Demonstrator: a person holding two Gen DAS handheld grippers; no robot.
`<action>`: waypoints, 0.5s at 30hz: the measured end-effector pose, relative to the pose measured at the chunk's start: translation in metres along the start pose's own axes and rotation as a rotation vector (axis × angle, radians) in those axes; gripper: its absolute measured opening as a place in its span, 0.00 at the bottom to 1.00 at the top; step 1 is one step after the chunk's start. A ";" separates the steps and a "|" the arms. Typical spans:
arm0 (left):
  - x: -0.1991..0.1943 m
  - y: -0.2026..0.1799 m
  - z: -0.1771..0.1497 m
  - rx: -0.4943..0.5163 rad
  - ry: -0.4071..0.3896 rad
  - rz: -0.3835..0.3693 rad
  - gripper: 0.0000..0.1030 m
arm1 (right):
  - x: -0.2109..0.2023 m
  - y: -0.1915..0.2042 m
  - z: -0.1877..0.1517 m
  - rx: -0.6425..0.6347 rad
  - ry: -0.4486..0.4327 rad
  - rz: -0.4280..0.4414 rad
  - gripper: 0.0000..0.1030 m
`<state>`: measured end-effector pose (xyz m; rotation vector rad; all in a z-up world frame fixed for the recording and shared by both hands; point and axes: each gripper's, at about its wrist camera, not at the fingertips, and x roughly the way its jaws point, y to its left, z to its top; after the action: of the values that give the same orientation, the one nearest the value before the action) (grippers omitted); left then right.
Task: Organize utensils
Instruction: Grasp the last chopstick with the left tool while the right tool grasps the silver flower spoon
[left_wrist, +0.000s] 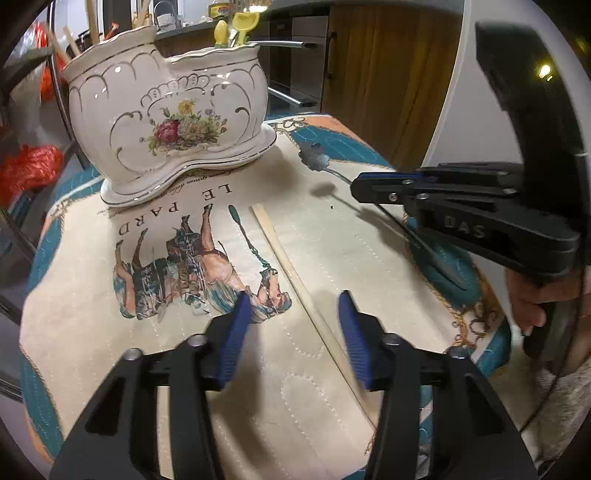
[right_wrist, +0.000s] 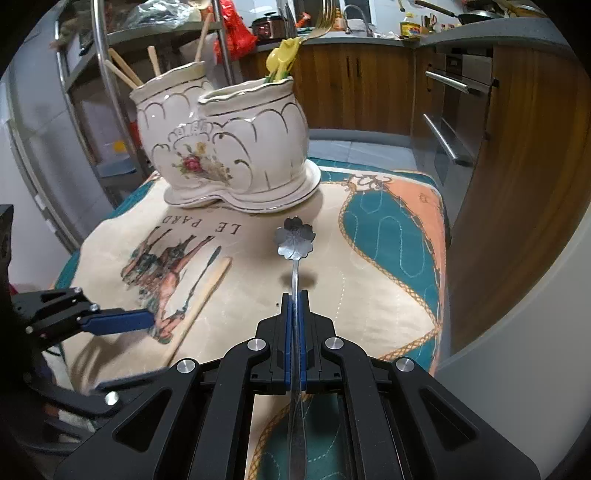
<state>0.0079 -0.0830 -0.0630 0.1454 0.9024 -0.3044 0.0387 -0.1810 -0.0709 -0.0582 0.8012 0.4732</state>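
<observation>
A white floral ceramic utensil holder (left_wrist: 170, 118) with two compartments stands at the far side of the printed cloth; it also shows in the right wrist view (right_wrist: 225, 147). My right gripper (right_wrist: 294, 295) is shut on the handle of a metal spoon with a flower-shaped bowl (right_wrist: 296, 238), held just above the cloth; the spoon also shows in the left wrist view (left_wrist: 316, 158). My left gripper (left_wrist: 295, 314) is open, low over the cloth, astride a wooden chopstick (left_wrist: 291, 266) that lies flat. That chopstick also shows in the right wrist view (right_wrist: 201, 299).
The holder's left compartment holds wooden utensils (right_wrist: 155, 62), its right one yellow utensils (right_wrist: 282, 59). A metal rack (right_wrist: 99, 74) stands behind on the left. Kitchen cabinets and an oven (right_wrist: 454, 110) are at the back right. A white curved edge (right_wrist: 517, 332) borders the cloth on the right.
</observation>
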 end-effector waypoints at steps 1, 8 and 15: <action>0.000 0.000 0.001 0.011 0.003 0.012 0.24 | -0.001 0.001 -0.001 -0.003 0.001 0.006 0.04; -0.006 0.020 0.000 0.101 0.070 0.007 0.06 | -0.001 0.016 -0.009 -0.077 0.039 0.076 0.04; -0.018 0.052 -0.012 0.151 0.117 0.065 0.06 | 0.003 0.045 -0.022 -0.204 0.095 0.117 0.04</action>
<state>0.0049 -0.0274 -0.0566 0.3338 0.9880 -0.3063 0.0062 -0.1446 -0.0828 -0.2253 0.8505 0.6664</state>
